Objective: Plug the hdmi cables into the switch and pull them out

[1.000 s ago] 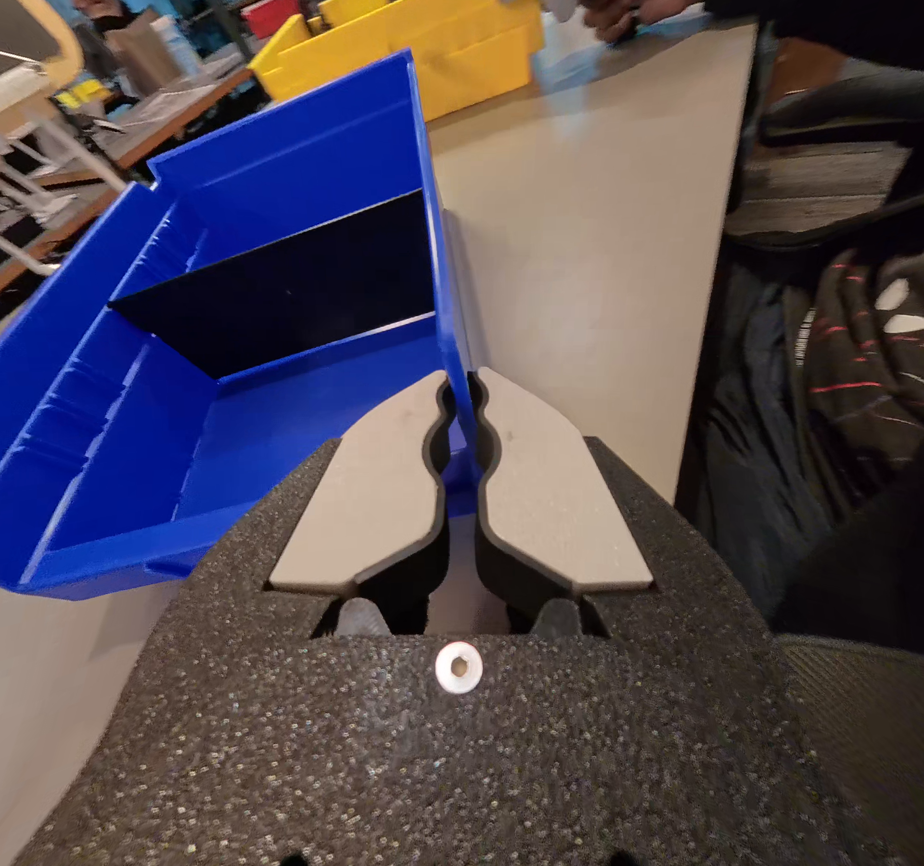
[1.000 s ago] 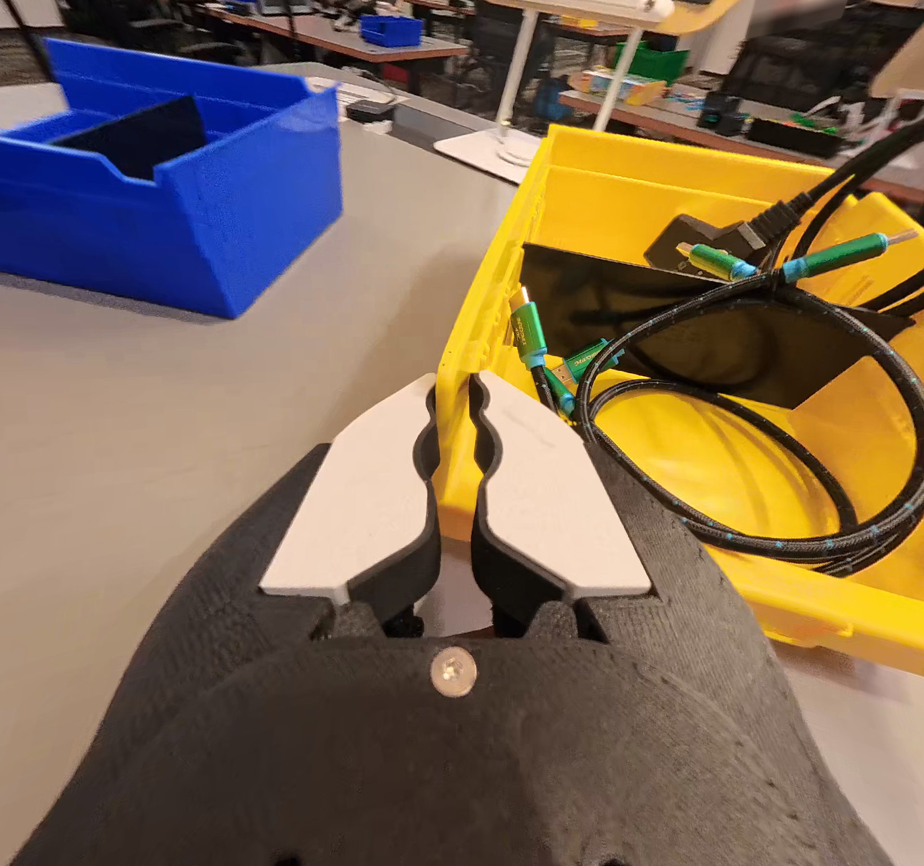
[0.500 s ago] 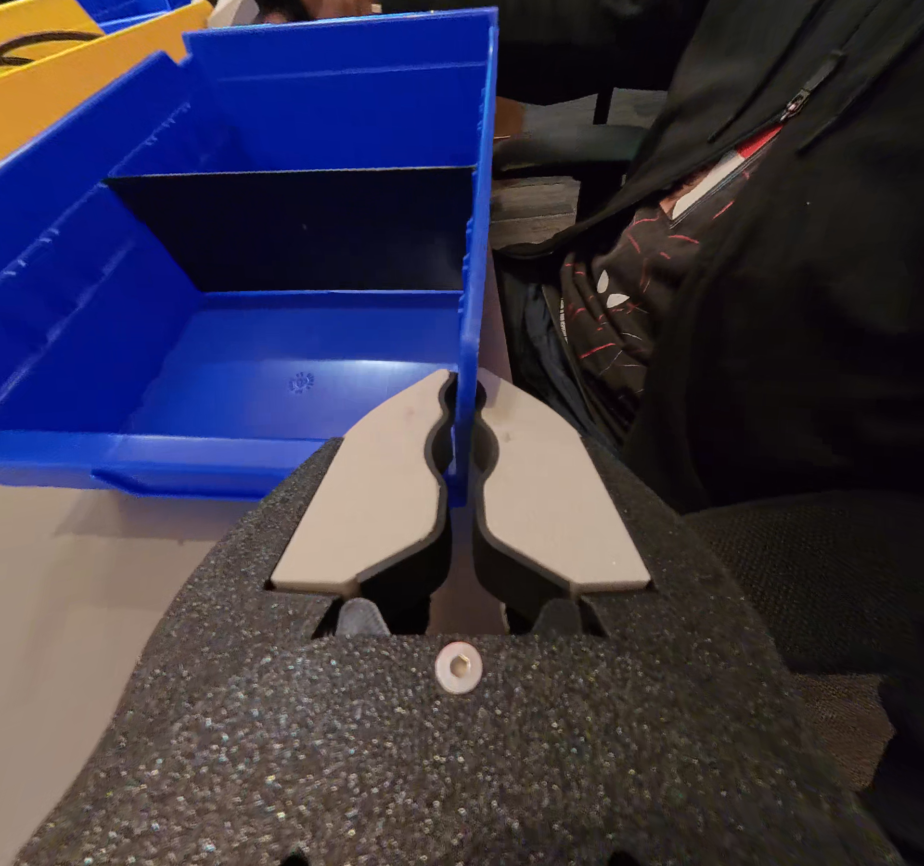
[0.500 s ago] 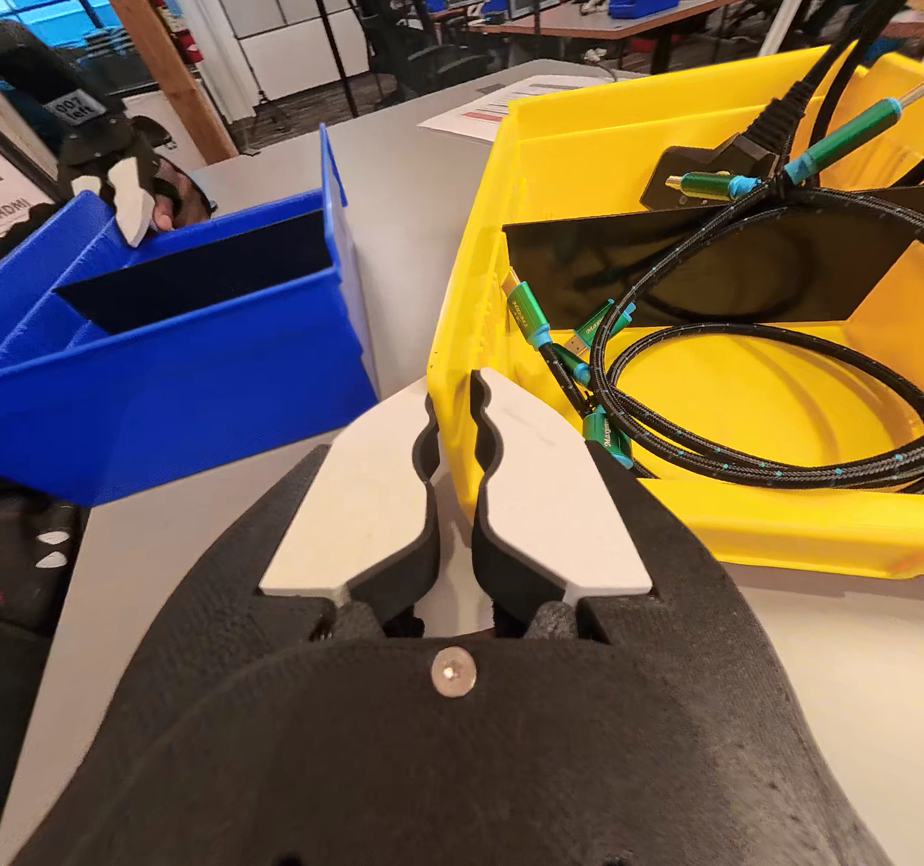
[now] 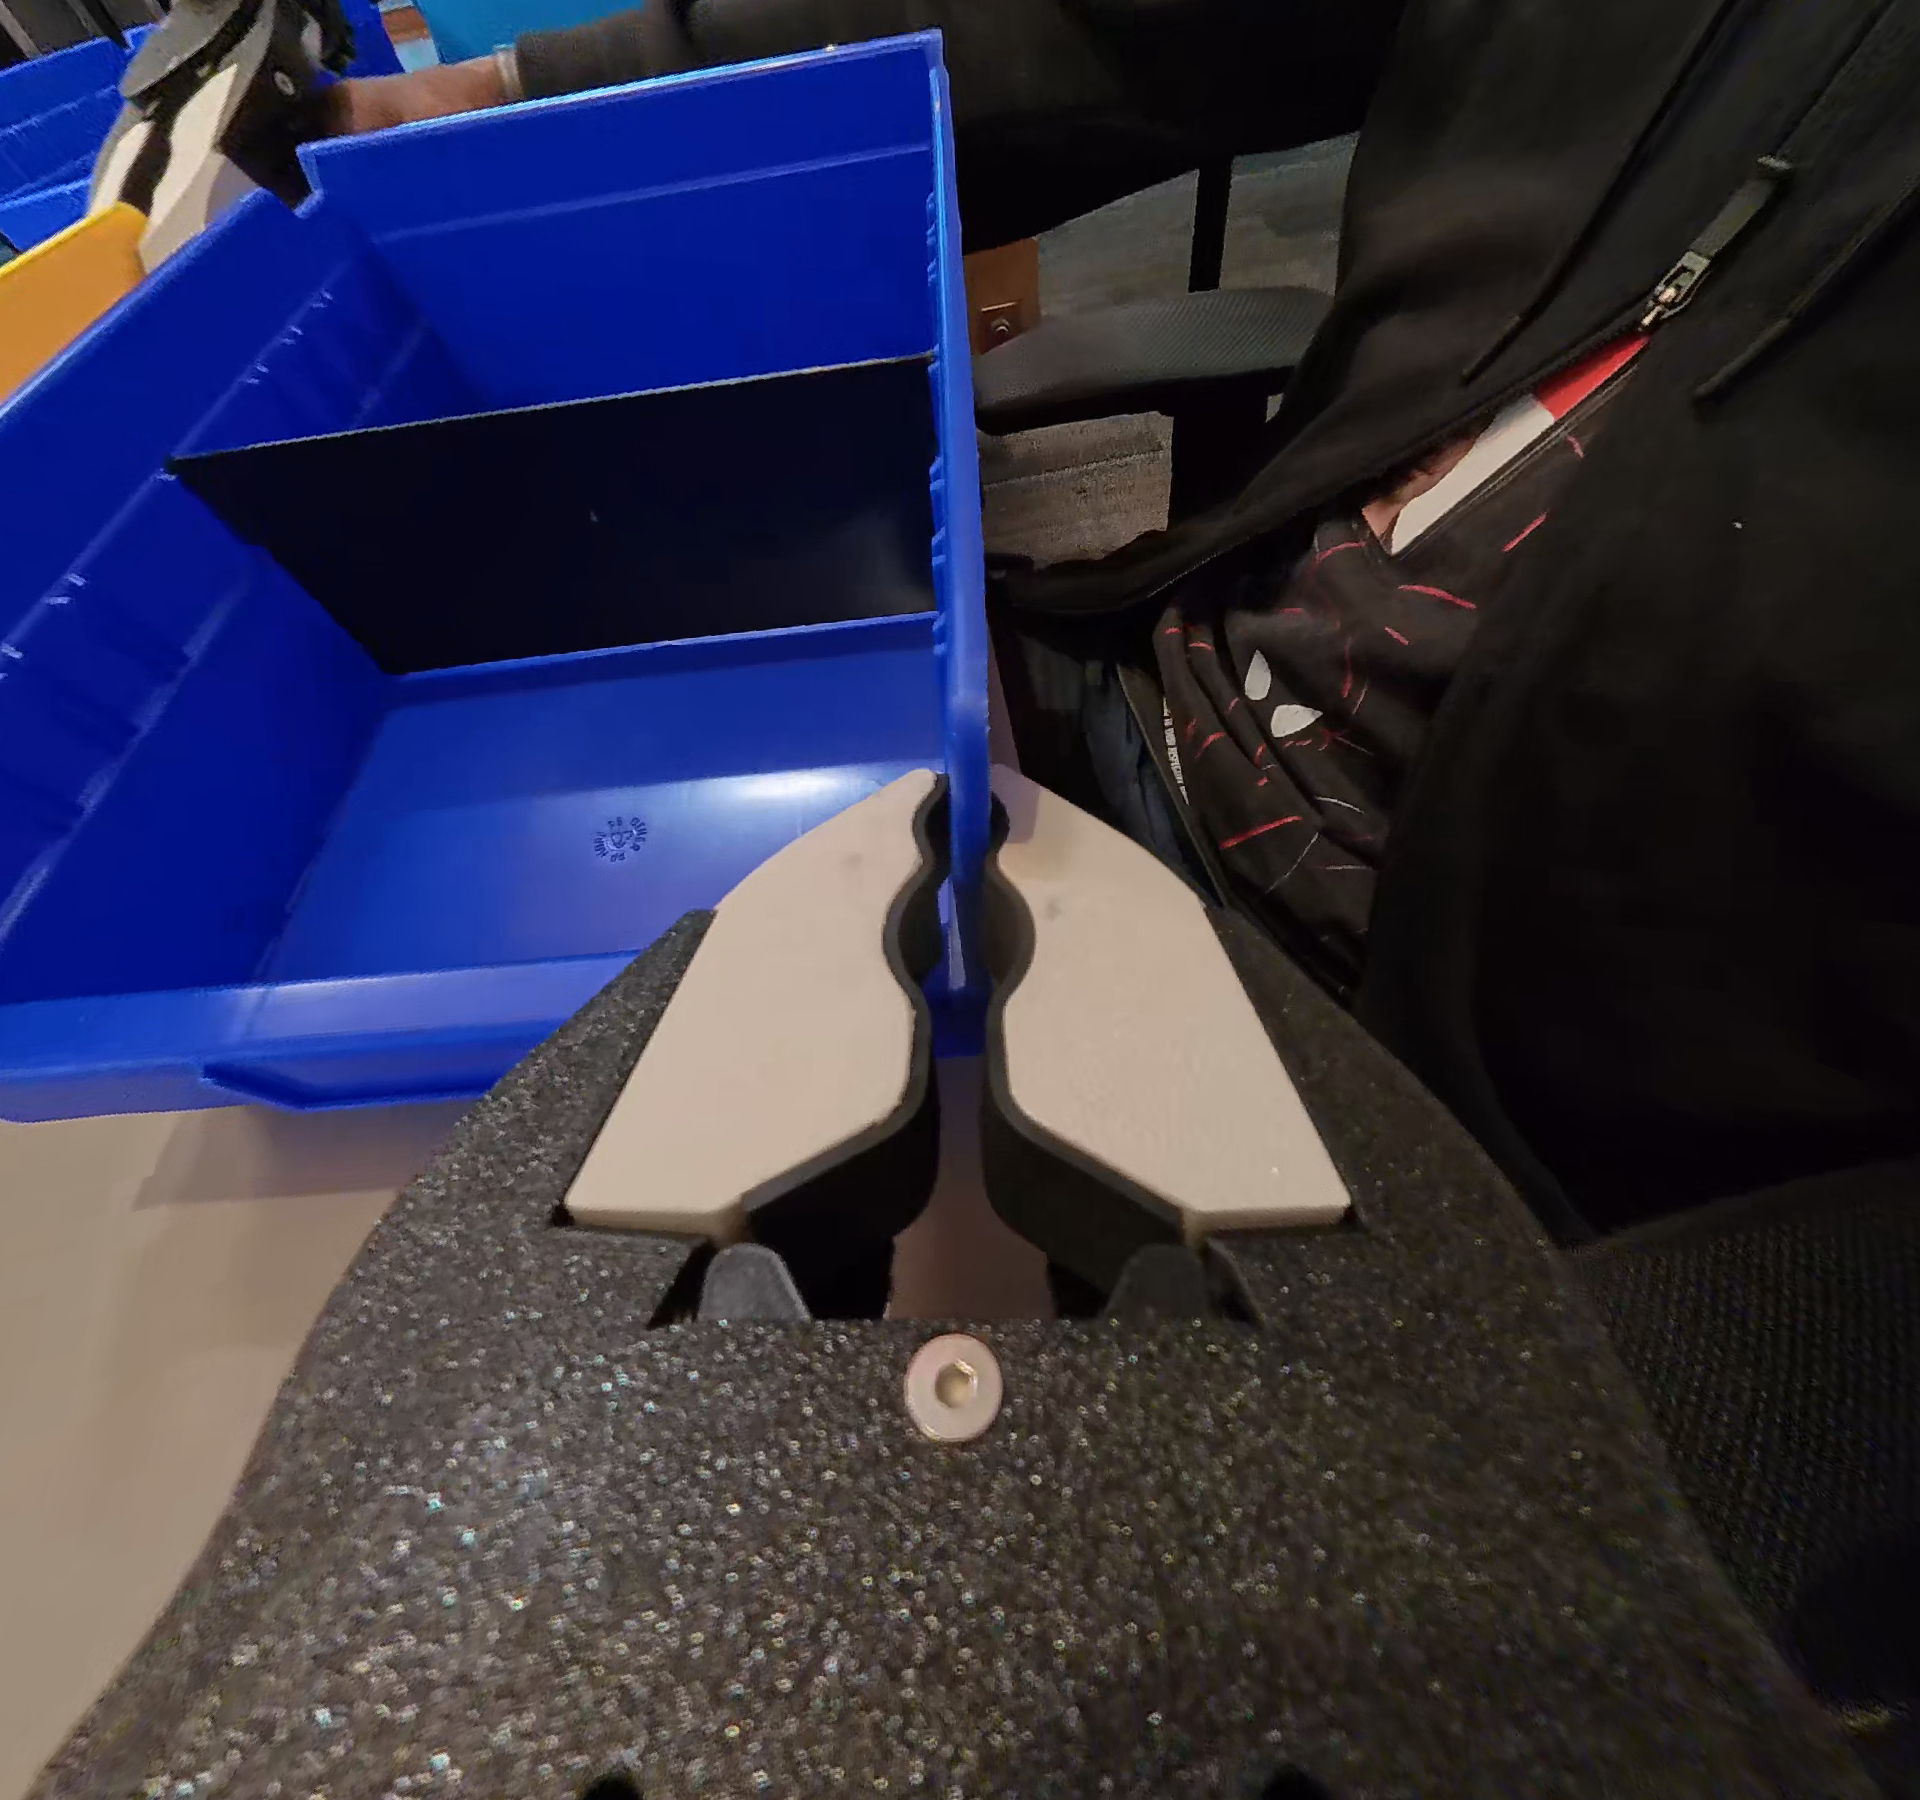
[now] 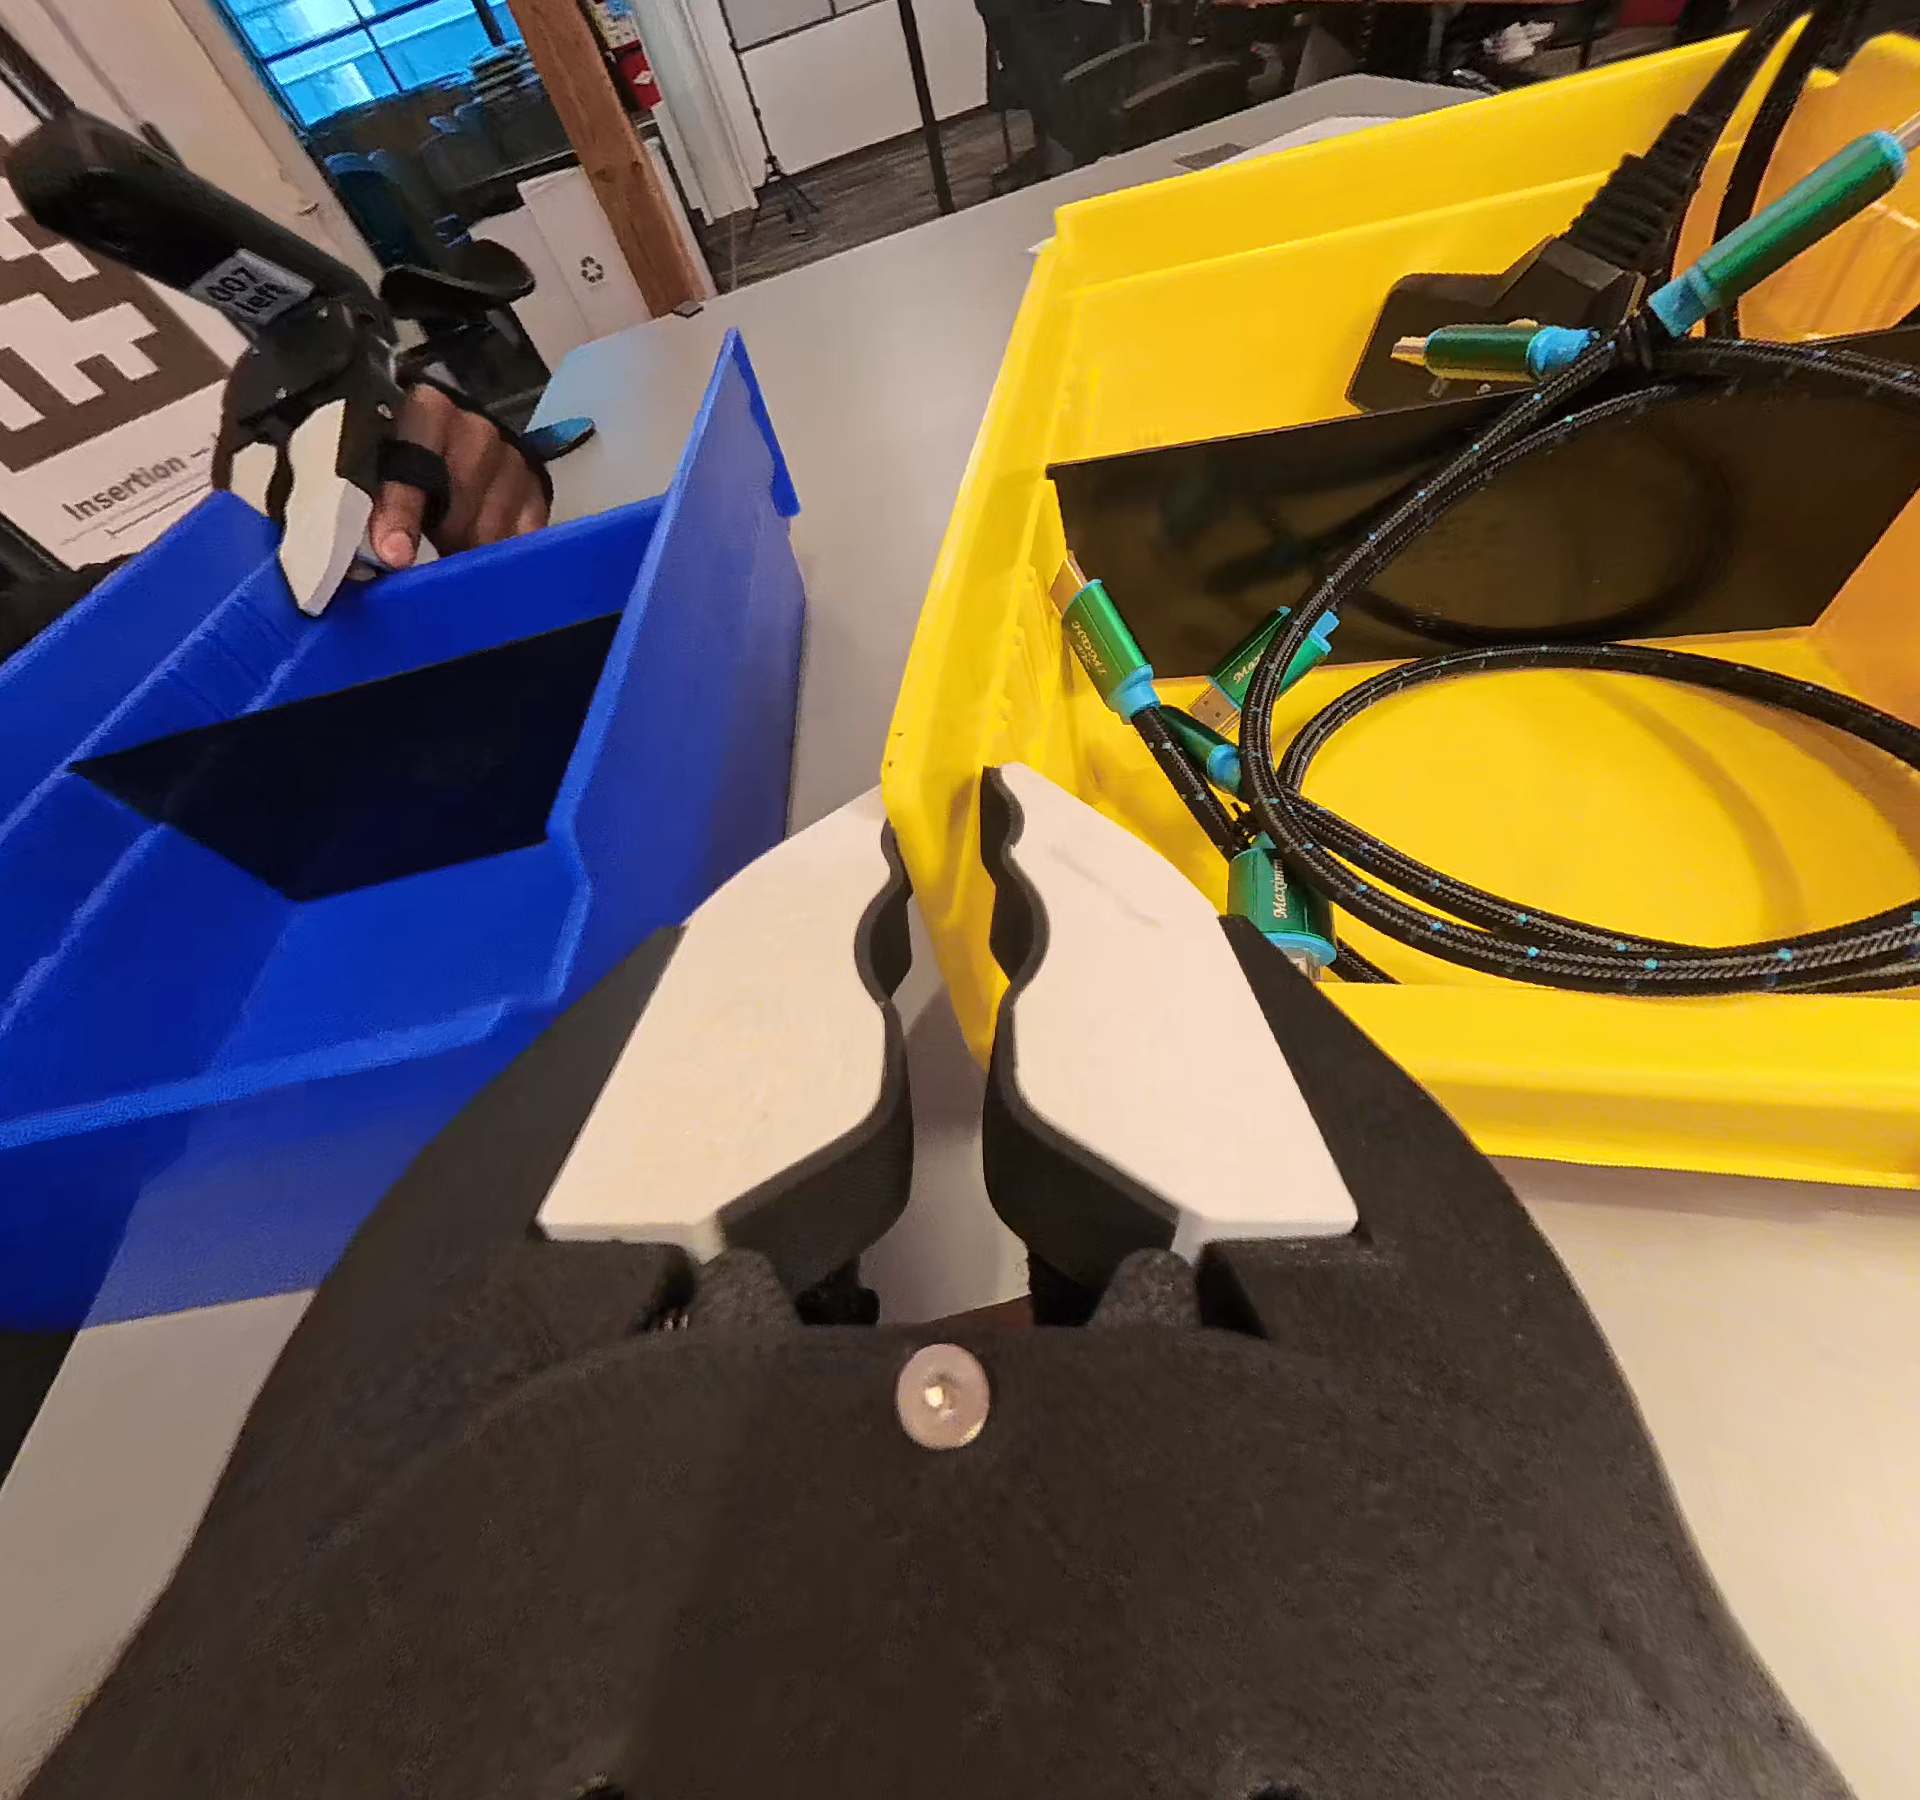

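Observation:
My left gripper (image 5: pixel 966 794) is shut on the right side wall of the empty blue bin (image 5: pixel 520 867), near its front corner. My right gripper (image 6: pixel 940 794) is shut on the left front corner of the yellow bin (image 6: pixel 1455 1075). In the yellow bin lie coiled black braided HDMI cables (image 6: pixel 1558 867) with green plugs (image 6: pixel 1101 649). A black switch box (image 6: pixel 1455 337) sits behind the bin's black divider (image 6: pixel 1507 524), with cables running to it. The left gripper also shows far off in the right wrist view (image 6: pixel 312 524), on the blue bin (image 6: pixel 675 763).
Both bins stand close side by side on a grey table (image 6: pixel 1662 1387). The blue bin has a black divider (image 5: pixel 582 503). The person's dark jacket (image 5: pixel 1558 607) and a chair (image 5: pixel 1143 348) are just past the table edge. Desks and chairs fill the room behind. Across from one pair of fingers to the other is roughly 35 cm.
Both bins have swung round in my grippers and the blue bin has come close beside the yellow one. The left view has turned toward the person's body. Both grips are unchanged.

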Action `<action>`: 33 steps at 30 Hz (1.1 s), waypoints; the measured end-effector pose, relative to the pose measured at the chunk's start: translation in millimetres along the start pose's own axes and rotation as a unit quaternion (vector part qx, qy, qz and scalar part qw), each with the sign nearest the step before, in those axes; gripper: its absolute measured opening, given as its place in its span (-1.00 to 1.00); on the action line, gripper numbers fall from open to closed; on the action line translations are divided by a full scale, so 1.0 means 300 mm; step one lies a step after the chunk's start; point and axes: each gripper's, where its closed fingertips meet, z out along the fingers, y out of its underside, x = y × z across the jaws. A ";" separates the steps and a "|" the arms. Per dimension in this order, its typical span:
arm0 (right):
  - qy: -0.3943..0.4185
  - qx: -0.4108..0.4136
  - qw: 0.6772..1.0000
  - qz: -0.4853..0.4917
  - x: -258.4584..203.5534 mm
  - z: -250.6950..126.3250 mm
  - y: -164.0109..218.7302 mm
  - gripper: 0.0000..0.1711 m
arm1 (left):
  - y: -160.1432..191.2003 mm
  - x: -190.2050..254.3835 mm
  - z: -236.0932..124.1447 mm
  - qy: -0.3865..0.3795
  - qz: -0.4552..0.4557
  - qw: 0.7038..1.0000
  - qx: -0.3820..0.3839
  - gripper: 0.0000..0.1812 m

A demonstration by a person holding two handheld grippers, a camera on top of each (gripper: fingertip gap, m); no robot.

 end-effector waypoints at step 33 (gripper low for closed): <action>0.164 -0.153 0.963 0.149 -0.253 -0.269 0.010 0.03 | -0.184 -0.811 -0.357 -0.349 -0.296 0.887 0.057 -0.31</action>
